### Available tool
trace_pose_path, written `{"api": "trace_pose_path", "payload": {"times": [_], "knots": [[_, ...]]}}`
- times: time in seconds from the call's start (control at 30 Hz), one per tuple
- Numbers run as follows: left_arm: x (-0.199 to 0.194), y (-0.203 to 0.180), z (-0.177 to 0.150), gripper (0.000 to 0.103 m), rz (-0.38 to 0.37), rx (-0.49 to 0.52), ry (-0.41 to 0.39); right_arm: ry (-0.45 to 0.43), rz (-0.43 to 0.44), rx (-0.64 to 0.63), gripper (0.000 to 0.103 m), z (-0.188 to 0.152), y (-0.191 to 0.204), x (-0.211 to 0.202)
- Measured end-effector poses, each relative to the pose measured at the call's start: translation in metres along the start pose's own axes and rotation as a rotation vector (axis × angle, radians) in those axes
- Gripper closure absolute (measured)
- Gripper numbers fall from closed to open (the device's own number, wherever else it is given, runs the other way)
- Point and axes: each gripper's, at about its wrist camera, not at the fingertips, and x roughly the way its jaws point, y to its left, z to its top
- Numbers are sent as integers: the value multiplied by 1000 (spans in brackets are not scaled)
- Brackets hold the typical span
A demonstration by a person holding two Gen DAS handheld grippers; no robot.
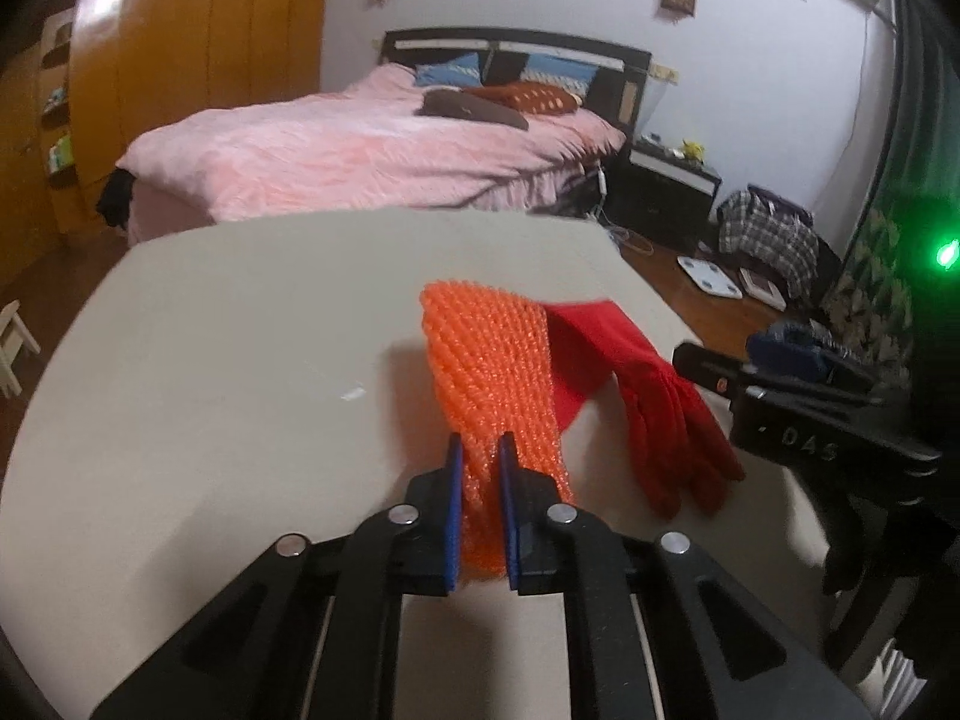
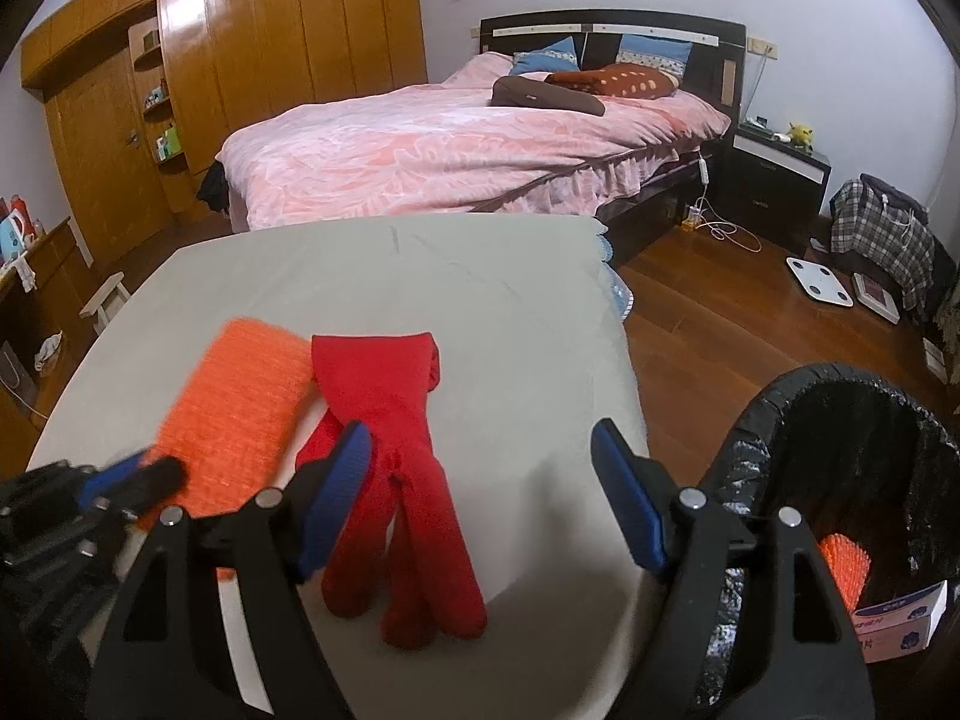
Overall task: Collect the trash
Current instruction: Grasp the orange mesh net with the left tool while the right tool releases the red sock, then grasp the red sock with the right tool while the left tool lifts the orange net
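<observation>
The table [image 2: 492, 300], covered in a pale cloth, stood at the foot of a pink-quilted bed [image 2: 456, 144] and carried the two items of concern. A bin [image 2: 756, 414] lined with a black bag stood just off the table's right corner; a piece of orange mesh and a small printed box already lay inside it.

The red glove [image 2: 396, 450] lay flat on the cloth, cuff away from the operator, fingers toward the near edge. Beside it, touching or slightly overlapping its left side, was the orange mesh sleeve [image 1: 492, 384].

The left gripper [image 1: 480, 462] was clamped on the near end of the orange mesh sleeve, the blue pads pinching it from both sides, the far end lying on the table. The right gripper [image 2: 480, 450] stood wide apart above the red glove, holding nothing.

Judgement: the step in hand appeared to be lifting the sleeve for the bin. It looked light and springy and may slip; the clamp should stay firm. A straight upward lift before crossing right should avoid dragging the glove. The right gripper should keep clear of that path, or take the glove meanwhile.
</observation>
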Motion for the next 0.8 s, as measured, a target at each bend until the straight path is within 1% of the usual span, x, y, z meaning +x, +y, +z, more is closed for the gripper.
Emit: {"api": "trace_pose_path", "payload": {"times": [0.13, 0.2, 0.3, 0.43, 0.5, 0.6, 0.67, 0.77, 0.8], "knots": [[-16, 13, 7, 92, 42, -19, -46, -1, 8, -9, 29, 1, 6, 0], [-19, 23, 11, 92, 83, -27, -53, -1, 13, -15, 29, 3, 10, 2], [-14, 42, 10, 92, 148, -37, -40, -2, 24, -31, 28, 6, 19, 4], [-5, 58, 8, 92, 175, -47, -13, 8, 36, -47, 28, 7, 28, 12], [-1, 62, 5, 91, 182, -53, 0, 12, 38, -47, 26, 8, 30, 15], [2, 67, 2, 81, 181, -73, 6, 13, 37, -45, 21, 8, 31, 17], [1, 71, 0, 65, 178, -90, 2, 15, 38, -52, 18, 8, 33, 18], [0, 73, -1, 51, 192, -106, -11, 12, 42, -59, 12, 11, 36, 20], [0, 74, -1, 48, 197, -113, -16, 12, 42, -58, 12, 12, 35, 19]]}}
